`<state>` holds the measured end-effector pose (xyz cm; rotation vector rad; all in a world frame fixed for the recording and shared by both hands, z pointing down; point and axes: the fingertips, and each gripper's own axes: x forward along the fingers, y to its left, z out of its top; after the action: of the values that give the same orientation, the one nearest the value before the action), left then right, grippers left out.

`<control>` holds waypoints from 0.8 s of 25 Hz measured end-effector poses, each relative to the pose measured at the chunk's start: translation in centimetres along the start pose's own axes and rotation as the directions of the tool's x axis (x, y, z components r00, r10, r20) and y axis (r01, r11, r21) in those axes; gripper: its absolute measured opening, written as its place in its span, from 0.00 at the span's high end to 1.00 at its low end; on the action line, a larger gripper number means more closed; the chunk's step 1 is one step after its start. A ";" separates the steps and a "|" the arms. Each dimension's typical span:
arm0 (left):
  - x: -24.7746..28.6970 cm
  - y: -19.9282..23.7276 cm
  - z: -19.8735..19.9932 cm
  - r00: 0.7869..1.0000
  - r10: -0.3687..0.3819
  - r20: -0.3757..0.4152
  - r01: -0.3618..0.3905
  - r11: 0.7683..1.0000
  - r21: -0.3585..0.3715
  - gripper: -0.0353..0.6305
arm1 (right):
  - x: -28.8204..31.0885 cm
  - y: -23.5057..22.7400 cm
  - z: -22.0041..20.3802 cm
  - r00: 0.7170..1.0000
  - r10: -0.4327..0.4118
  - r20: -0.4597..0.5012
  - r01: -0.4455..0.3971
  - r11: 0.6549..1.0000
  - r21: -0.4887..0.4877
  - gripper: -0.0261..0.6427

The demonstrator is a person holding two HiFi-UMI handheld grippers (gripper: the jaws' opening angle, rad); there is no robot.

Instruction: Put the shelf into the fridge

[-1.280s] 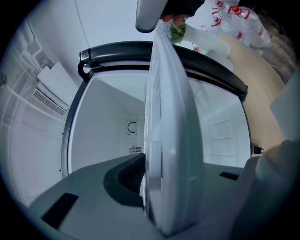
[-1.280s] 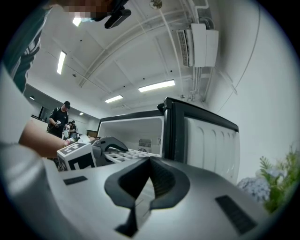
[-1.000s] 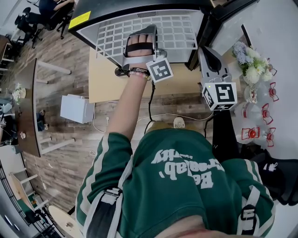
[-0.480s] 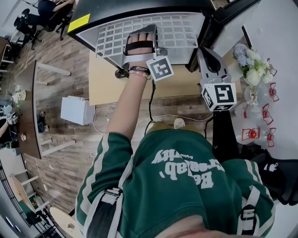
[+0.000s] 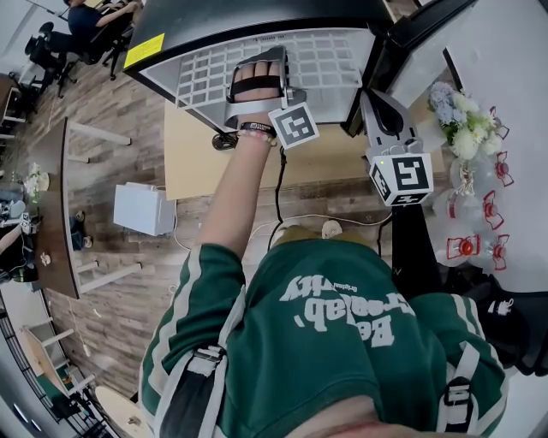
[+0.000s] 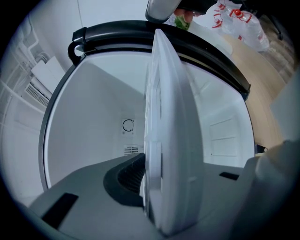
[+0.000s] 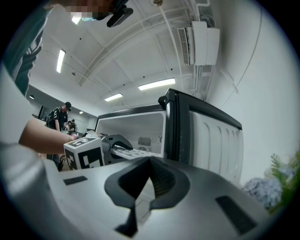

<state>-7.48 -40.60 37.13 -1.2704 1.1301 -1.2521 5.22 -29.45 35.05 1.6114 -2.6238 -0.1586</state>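
- Head view: the left gripper (image 5: 259, 81) holds the white grid shelf (image 5: 325, 60), which lies flat in the open mouth of the fridge (image 5: 257, 15); the right gripper (image 5: 377, 103) hangs just right of the shelf, apart from it
- Left gripper view: the jaws are clamped on the shelf's near edge, and the shelf, seen edge-on, reaches into the white interior
- Right gripper view: the jaws are pressed together with nothing between them; the open fridge and the shelf lie ahead to the left

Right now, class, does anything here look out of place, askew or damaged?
Nothing looks spilled or broken. The one thing not in its place is the white grid shelf: it juts from the front of the open fridge, only partway in, with its front edge gripped by the left gripper. The right gripper holds nothing.
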 end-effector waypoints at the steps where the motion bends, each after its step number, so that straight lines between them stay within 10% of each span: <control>1: 0.1 0.1 0.0 1.000 0.003 0.000 -0.003 1.000 0.000 0.80 | 0.0 0.0 0.0 1.000 -0.001 0.000 0.001 1.000 0.001 0.96; 20: 1.2 0.3 -0.1 1.000 0.015 -0.003 -0.015 1.000 0.007 0.79 | 0.4 0.9 0.4 1.000 -0.022 0.003 0.022 1.000 0.001 0.96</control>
<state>-7.57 -41.80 36.90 -1.2529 1.1348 -1.2459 4.23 -29.42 34.78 1.6416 -2.6100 -0.1617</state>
